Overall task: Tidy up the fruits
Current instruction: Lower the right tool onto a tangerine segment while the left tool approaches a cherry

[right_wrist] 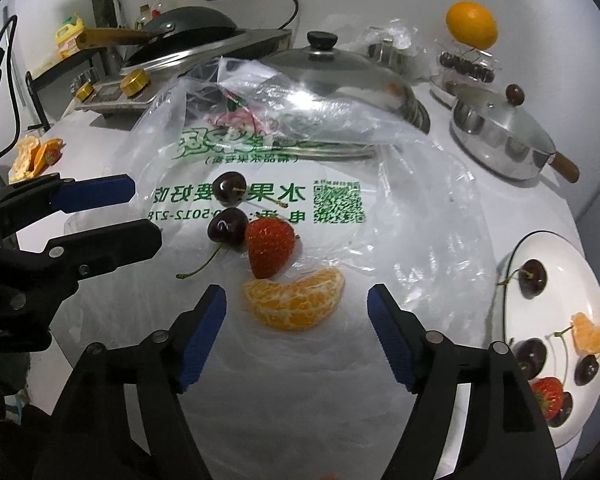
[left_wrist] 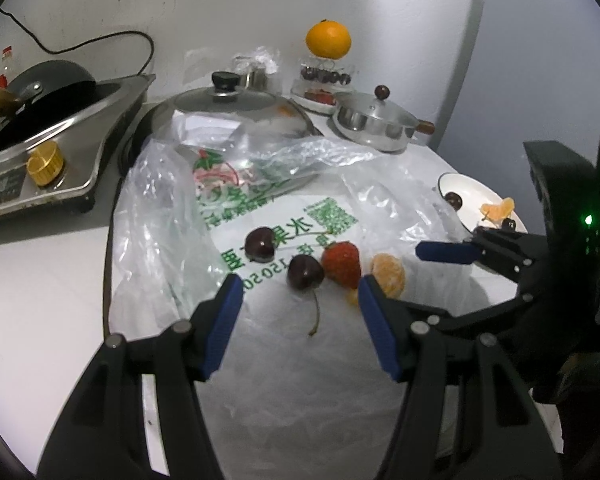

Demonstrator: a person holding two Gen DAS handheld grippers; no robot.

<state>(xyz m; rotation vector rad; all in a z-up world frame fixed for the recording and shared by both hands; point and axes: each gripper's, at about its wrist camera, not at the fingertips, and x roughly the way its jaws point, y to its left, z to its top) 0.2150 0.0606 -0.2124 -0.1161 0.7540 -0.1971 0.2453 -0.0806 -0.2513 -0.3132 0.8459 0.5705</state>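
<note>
On the plastic bag (right_wrist: 380,168) spread over the bench, dead ahead of your right tongs (right_wrist: 296,316), released and empty: 1 mandarin segment (right_wrist: 296,300), long axis crosswise between the pads, nearer these than your left tongs (left_wrist: 300,320), likewise released, facing 1 cherry (left_wrist: 305,272).

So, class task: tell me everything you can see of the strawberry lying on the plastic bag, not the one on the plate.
The strawberry is whole, bright red and dotted with seeds, with no green leaves visible. It lies on its side on the clear plastic bag printed with green characters. A dark stemmed cherry touches it on one side, and a peeled mandarin piece lies just in front, apparently touching its tip. No gripper touches it.
</note>
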